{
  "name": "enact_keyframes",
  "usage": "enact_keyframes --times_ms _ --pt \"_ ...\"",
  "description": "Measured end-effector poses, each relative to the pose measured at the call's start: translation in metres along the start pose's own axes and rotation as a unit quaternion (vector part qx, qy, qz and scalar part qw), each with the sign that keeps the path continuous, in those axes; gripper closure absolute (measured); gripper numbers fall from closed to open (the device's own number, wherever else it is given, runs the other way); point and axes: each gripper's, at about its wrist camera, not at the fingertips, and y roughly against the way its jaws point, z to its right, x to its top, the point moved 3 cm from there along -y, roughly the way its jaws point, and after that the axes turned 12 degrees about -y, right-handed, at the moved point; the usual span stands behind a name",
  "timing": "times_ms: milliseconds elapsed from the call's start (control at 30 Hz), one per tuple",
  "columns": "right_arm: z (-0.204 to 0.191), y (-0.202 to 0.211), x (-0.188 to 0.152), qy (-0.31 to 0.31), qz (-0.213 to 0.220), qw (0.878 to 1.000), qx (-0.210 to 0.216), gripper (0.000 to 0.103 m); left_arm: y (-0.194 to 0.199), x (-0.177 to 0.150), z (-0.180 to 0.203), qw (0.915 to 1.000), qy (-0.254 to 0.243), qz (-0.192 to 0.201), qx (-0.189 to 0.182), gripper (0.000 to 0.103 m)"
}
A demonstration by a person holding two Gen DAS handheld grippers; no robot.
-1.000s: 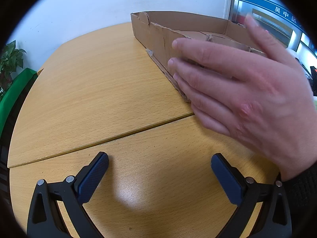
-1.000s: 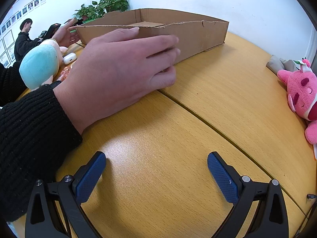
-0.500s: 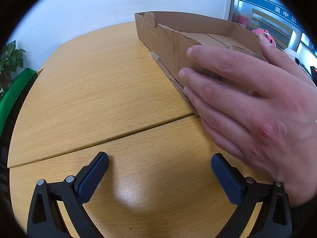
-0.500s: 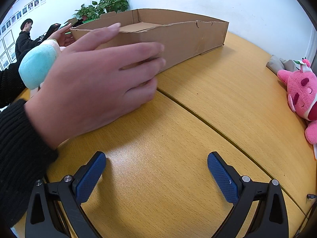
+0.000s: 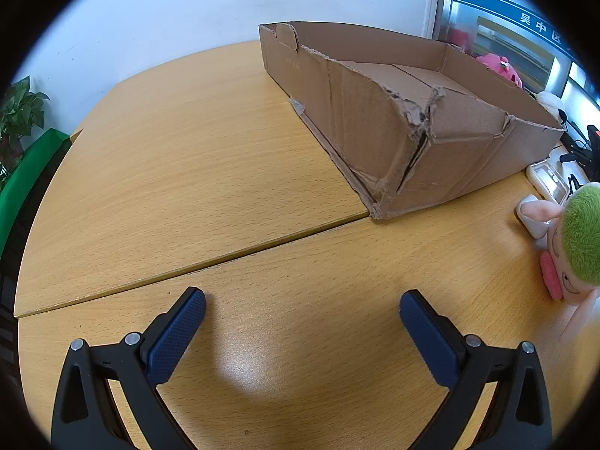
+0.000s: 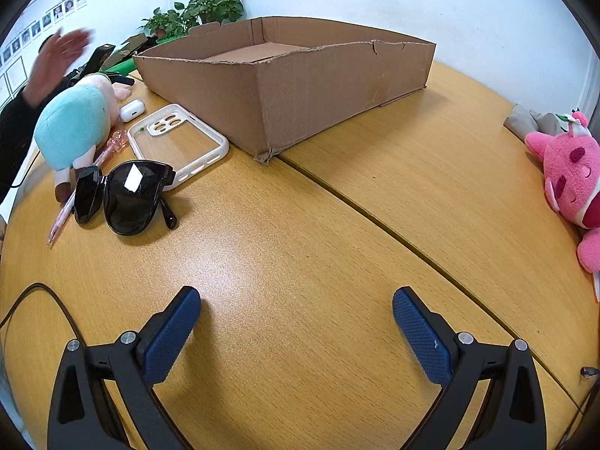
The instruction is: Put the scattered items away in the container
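A shallow, torn cardboard box [image 5: 442, 150] [image 6: 300, 90] sits on the wooden table, with nothing visible inside. In the right wrist view, black sunglasses [image 6: 123, 195], a white phone case [image 6: 180, 142], a pink pen [image 6: 86, 176], a white earbud case [image 6: 132, 109] and a teal plush [image 6: 71, 123] lie left of the box. A pink plush [image 6: 573, 183] rests at the far right. The left wrist view shows a green-haired plush [image 5: 573, 247] at its right edge. My left gripper [image 5: 302, 309] and right gripper [image 6: 296, 307] both stand open over bare table, short of the box.
A seam [image 6: 393, 232] runs across the tabletop between two panels. A black cable [image 6: 45, 300] curls at the right gripper's left. A person's raised hand [image 6: 56, 63] is at the far left. Potted plants [image 6: 202, 7] stand behind the box. The table edge [image 5: 48, 172] curves away on the left.
The hand that rested against the box has pulled away, uncovering the box corner and the items beside it. The box has shifted a little. Neither gripper has moved.
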Motion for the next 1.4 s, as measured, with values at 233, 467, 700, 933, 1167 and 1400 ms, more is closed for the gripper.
enact_keyframes --times_ms 233,467,700,933,1167,1400 --pt "0.0 0.0 0.0 0.0 0.0 1.0 0.0 0.0 0.0 0.0 0.0 1.0 0.0 0.0 0.0 0.0" --pt "0.0 0.0 0.0 0.0 0.0 1.0 0.0 0.0 0.0 0.0 0.0 1.0 0.0 0.0 0.0 0.0" --pt "0.0 0.0 0.0 0.0 0.0 1.0 0.0 0.0 0.0 -0.001 0.002 1.0 -0.001 0.0 0.001 0.0" --pt "0.0 0.0 0.0 0.0 0.0 1.0 0.0 0.0 0.001 -0.003 0.009 0.9997 0.018 -0.003 0.015 0.0" --pt "-0.001 -0.001 0.002 -0.02 0.003 1.0 -0.015 0.0 0.008 -0.005 0.023 0.9984 0.045 -0.008 0.033 0.0" --pt "-0.005 0.002 -0.004 -0.082 0.011 0.995 -0.06 0.0 0.022 -0.014 0.043 0.9935 0.094 -0.022 0.06 0.001"
